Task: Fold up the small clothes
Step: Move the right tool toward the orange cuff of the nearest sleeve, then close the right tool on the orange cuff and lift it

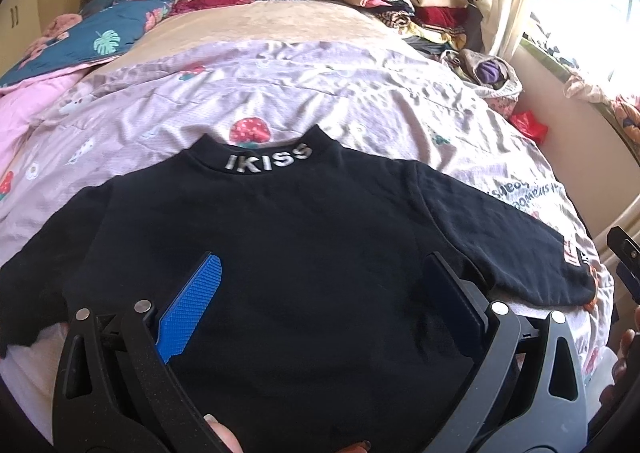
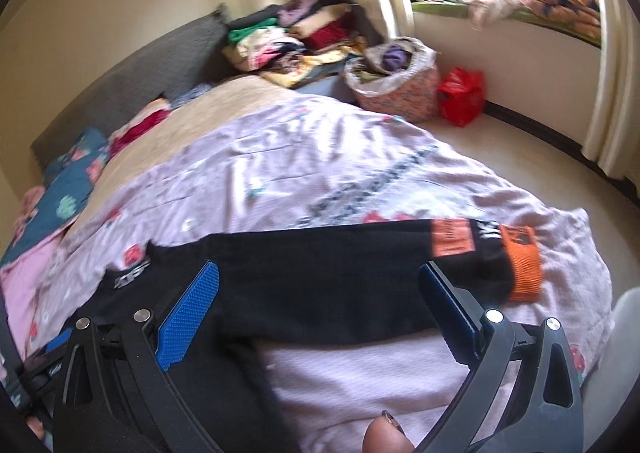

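Both my left tongs (image 1: 320,305) and right tongs (image 2: 320,305) hang spread and empty over the black top (image 1: 280,237) lying flat on the bed (image 1: 320,85); soft, light, floppy, so I'd pinch the orange cuff (image 2: 522,269).

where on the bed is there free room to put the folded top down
Free: the lilac sheet between the collar of the black top and the beige blanket; also the strip past the orange cuff toward the bed edge. Crowded: the stacked clothes pile at the far right corner, and the blue floral quilt on the far left.
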`<state>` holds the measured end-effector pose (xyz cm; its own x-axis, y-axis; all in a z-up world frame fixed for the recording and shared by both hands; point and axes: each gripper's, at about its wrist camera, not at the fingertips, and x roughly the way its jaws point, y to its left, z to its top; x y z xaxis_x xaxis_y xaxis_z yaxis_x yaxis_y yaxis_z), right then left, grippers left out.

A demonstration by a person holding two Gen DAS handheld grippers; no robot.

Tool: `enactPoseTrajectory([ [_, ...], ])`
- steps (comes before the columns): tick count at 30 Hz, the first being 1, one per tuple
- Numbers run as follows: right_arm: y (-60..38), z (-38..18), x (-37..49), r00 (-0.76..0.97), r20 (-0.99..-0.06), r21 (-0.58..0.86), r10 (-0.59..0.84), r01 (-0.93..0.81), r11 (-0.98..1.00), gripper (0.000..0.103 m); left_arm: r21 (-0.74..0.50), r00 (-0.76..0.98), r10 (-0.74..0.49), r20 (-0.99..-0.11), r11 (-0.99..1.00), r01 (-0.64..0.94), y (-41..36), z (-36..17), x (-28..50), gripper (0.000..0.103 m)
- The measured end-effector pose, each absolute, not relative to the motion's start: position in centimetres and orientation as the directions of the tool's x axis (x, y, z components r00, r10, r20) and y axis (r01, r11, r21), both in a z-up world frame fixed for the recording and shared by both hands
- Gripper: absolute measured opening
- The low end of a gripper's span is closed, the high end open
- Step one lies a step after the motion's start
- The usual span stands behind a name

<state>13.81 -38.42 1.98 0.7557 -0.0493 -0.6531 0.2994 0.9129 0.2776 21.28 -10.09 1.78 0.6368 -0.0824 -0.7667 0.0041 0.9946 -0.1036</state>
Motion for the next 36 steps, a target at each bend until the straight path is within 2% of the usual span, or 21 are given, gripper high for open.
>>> enactPoseTrajectory([
  [9,-43.2,-0.5,13.5,0.713,-0.695,0.322,-0.098,0.430,0.843,0.099,-0.052,0.619,-0.092,-0.780,0.995,0.082,-14.1,1.1,22.6,0.095],
  [15,-45.6,-3.7,13.8,0.660,-0.748,0.397,-0.064,0.524,0.753,0.099,-0.038,0.596,-0.108,-0.796,0.991,0.129,-16.6,0.1,23.8,0.095],
  [22,-46.8,-6.9,14.1,0.607,-0.793,0.408,-0.047,0.587,0.699,0.099,-0.053,0.570,-0.131,-0.811,0.987,0.151,-17.9,-1.5,24.5,0.095],
  [26,-47.9,-8.5,14.6,0.604,-0.797,0.422,-0.030,0.590,0.688,0.099,-0.044,0.555,-0.119,-0.823,0.988,0.146,-18.0,-2.3,25.1,0.095],
  [30,-49.1,-8.8,14.9,0.649,-0.760,0.455,-0.023,0.558,0.693,0.097,-0.043,0.550,-0.115,-0.827,0.989,0.143,-17.7,-2.7,25.3,0.095],
  [31,-49.4,-8.8,14.8,0.654,-0.756,0.456,-0.029,0.558,0.693,0.087,-0.043,0.551,-0.115,-0.827,0.989,0.143,-17.6,-2.7,25.3,0.095],
  [32,-49.7,-8.8,14.8,0.661,-0.749,0.450,-0.050,0.563,0.694,0.069,-0.043,0.551,-0.116,-0.826,0.989,0.144,-17.5,-2.7,25.3,0.095],
  [33,-50.1,-8.8,14.6,0.662,-0.746,0.440,-0.074,0.573,0.691,0.060,-0.042,0.552,-0.115,-0.826,0.989,0.144,-17.6,-2.7,25.3,0.095],
  [34,-50.4,-8.8,14.5,0.668,-0.741,0.444,-0.078,0.573,0.689,0.043,-0.041,0.554,-0.114,-0.825,0.989,0.143,-17.4,-2.7,25.3,0.095],
  [35,-50.7,-8.9,14.4,0.676,-0.733,0.458,-0.070,0.567,0.685,0.031,-0.043,0.553,-0.116,-0.825,0.989,0.142,-17.2,-2.7,25.3,0.095],
  [36,-51.0,-8.9,14.3,0.691,-0.721,0.485,-0.050,0.554,0.677,0.027,-0.048,0.552,-0.119,-0.825,0.989,0.142,-17.1,-2.7,25.3,0.095],
])
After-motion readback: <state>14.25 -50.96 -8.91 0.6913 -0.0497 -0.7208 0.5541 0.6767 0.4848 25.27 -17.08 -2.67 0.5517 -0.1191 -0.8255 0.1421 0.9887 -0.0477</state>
